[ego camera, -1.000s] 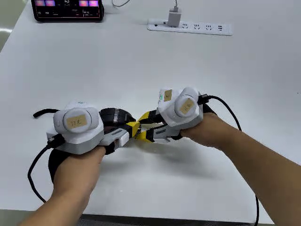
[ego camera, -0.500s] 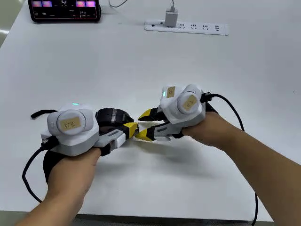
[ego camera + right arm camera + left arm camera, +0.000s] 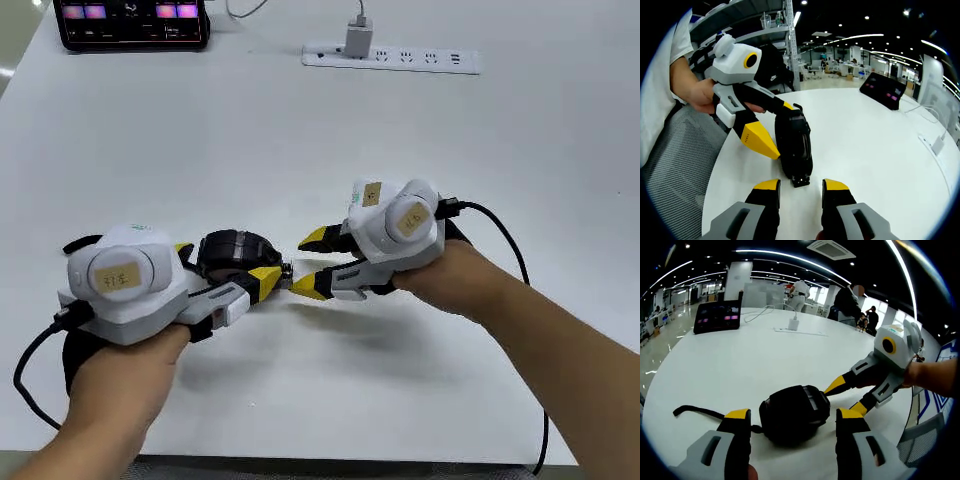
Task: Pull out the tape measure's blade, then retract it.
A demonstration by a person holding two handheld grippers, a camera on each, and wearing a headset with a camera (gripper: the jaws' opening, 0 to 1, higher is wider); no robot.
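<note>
White table bearing a black tape measure near its front edge. At the far edge lie a power strip with a plugged-in charger and a dark lit-screen device.

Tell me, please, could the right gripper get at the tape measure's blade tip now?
Probably yes: the blade tip lies just ahead of the open right gripper, with nothing between.
</note>
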